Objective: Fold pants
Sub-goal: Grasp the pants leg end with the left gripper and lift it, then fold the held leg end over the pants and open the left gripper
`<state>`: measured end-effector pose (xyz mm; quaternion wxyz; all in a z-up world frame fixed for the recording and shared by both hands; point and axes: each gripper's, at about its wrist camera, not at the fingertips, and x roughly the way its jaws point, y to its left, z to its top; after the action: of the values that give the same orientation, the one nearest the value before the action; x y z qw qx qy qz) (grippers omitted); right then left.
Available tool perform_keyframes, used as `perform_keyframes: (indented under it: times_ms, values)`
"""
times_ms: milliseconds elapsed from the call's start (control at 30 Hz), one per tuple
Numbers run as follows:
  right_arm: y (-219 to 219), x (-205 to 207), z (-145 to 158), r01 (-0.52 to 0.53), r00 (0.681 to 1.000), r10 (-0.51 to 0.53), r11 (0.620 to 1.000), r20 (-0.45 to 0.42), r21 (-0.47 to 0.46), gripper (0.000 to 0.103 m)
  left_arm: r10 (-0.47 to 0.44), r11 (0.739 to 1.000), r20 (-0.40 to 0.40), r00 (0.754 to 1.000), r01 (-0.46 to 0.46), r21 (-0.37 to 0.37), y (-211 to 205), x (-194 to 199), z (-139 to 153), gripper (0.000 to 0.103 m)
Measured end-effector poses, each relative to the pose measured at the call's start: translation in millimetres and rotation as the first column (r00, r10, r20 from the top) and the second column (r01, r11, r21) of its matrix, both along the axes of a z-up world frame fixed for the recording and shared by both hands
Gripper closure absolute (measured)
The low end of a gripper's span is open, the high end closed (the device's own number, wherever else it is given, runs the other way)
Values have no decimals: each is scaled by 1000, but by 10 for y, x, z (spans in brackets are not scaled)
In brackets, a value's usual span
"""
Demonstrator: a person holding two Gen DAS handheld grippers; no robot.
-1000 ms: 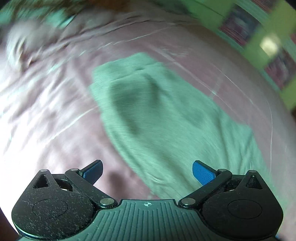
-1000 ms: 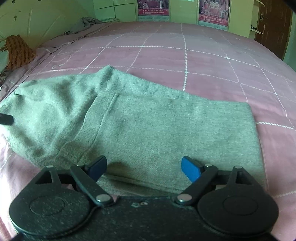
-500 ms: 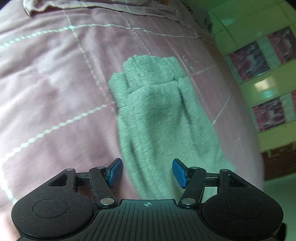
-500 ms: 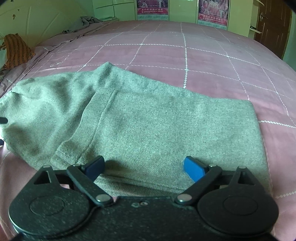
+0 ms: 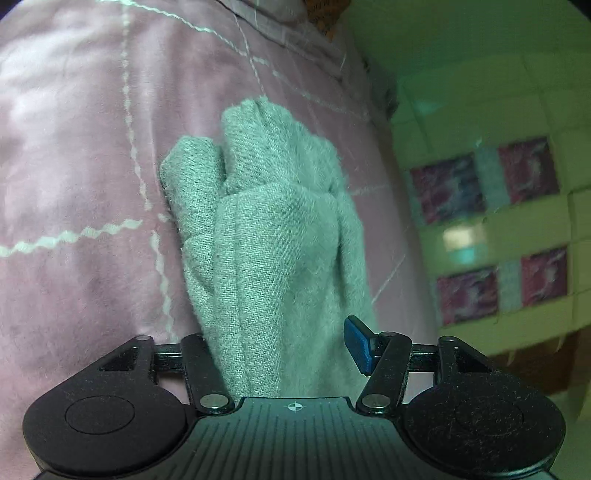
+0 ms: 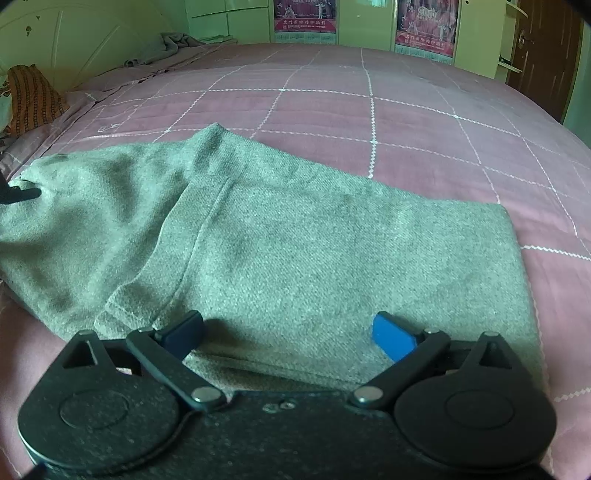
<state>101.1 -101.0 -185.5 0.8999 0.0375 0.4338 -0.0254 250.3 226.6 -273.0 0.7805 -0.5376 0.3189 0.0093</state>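
Grey-green pants [image 6: 303,258] lie folded on a pink quilted bed [image 6: 406,122]. My right gripper [image 6: 291,338] is open just above the near edge of the pants, blue pads wide apart. In the left wrist view the pants [image 5: 273,266] bunch up between the jaws of my left gripper [image 5: 288,350]. The cloth fills the gap and hides the left pad; the right blue pad [image 5: 356,343] still stands off the cloth. The left gripper's tip [image 6: 18,194] shows at the pants' left end in the right wrist view.
An orange patterned cloth [image 6: 33,99] and a grey bundle [image 6: 173,42] lie by the headboard at the far left. Green cupboards with posters [image 6: 304,14] stand behind the bed. A dark door [image 6: 543,51] is at the far right.
My left gripper has moved in onto the end of the pants and narrowed, and the cloth now bunches between its fingers. The right gripper has barely moved.
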Motion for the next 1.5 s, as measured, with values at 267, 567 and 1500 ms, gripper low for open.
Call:
perform_keyframes:
  times_ms: [267, 567, 1500]
  values:
    - [1, 4, 2, -2, 1000, 2, 1000, 0, 2, 3, -36, 999, -9, 999, 36, 10, -6, 53, -1, 44]
    - [-8, 9, 8, 1, 1000, -1, 1000, -3, 4, 3, -43, 999, -45, 998, 42, -7, 142, -104, -62, 84]
    - [-1045, -491, 355, 228, 973, -230, 971, -17, -71, 16, -887, -75, -280, 366, 483, 872, -3625, -1181, 1210, 72]
